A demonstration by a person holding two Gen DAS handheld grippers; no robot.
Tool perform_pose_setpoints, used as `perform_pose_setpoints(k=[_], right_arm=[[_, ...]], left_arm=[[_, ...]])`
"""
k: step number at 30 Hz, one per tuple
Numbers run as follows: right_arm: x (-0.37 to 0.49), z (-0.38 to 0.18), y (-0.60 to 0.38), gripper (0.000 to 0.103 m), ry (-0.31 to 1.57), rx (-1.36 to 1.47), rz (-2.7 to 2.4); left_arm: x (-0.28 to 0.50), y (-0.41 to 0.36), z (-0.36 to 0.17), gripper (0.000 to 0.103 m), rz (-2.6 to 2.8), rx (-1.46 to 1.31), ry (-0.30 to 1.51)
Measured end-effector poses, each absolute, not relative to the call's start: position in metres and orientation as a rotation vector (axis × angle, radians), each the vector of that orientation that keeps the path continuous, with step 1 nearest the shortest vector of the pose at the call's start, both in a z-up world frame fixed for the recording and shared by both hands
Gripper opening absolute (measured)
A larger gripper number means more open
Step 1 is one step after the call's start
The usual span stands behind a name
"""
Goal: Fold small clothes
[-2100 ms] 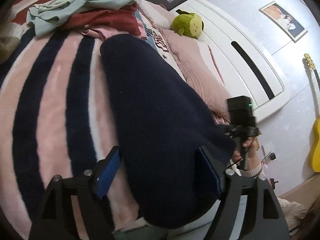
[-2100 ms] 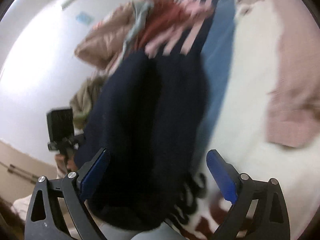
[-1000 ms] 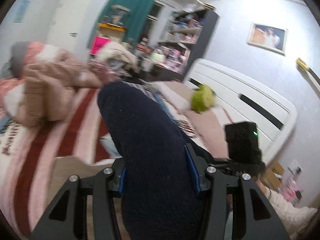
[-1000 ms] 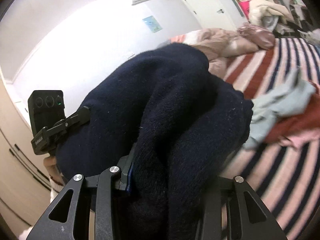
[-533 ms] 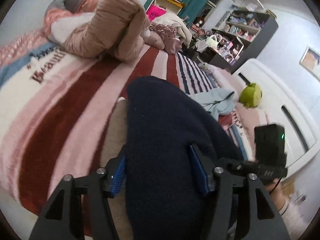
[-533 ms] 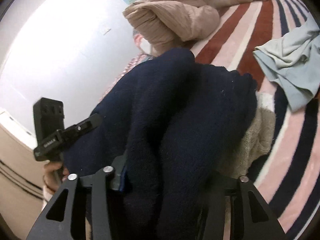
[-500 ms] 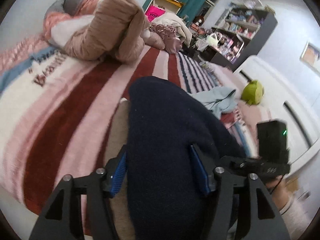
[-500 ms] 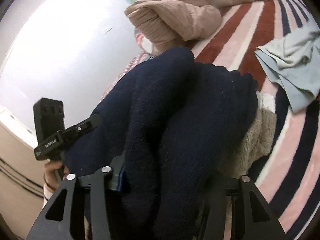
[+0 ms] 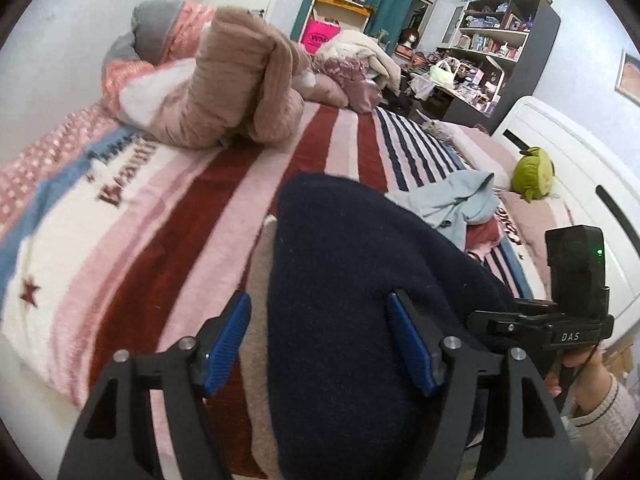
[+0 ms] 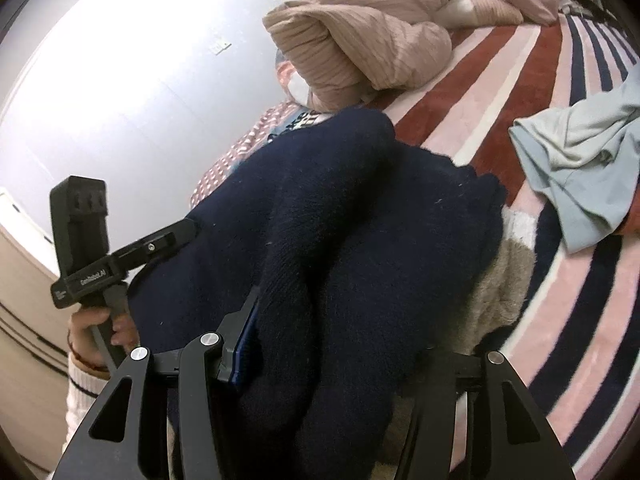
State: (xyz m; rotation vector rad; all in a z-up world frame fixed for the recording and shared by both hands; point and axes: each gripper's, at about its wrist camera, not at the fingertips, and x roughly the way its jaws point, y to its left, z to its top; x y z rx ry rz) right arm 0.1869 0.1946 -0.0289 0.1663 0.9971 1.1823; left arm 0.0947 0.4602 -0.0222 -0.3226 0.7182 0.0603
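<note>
The left gripper (image 9: 320, 338) has just been opening around the dark blue sweater (image 9: 352, 280), its left pad off the cloth, while the right gripper (image 10: 332, 364) still hugs it.

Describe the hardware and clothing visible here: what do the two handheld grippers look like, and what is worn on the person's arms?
Both grippers are matte black with cut-out triangular arms and silver bolts. The left gripper has ribbed blue pads; one blue pad shows on the right gripper. Each carries a black box on a bracket: white lettering, a cable and a green light on the right one. Cream knit cuffs with a dark stripe cover both wrists.
</note>
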Motion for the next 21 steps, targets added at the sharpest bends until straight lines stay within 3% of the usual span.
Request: perform_pose_setpoints(k=[9,21], right_arm=[[0.173,-0.009,0.131,0.048,0.903,0.094,1.157],[0.132,-0.015,-0.05,0.05,0.746,-0.086,0.843]], left_arm=[[0.058,0.424,0.043,0.067,0.208,-0.246,0.556],[0.084,0.193,0.053,0.073,0.136,-0.076,0.314]])
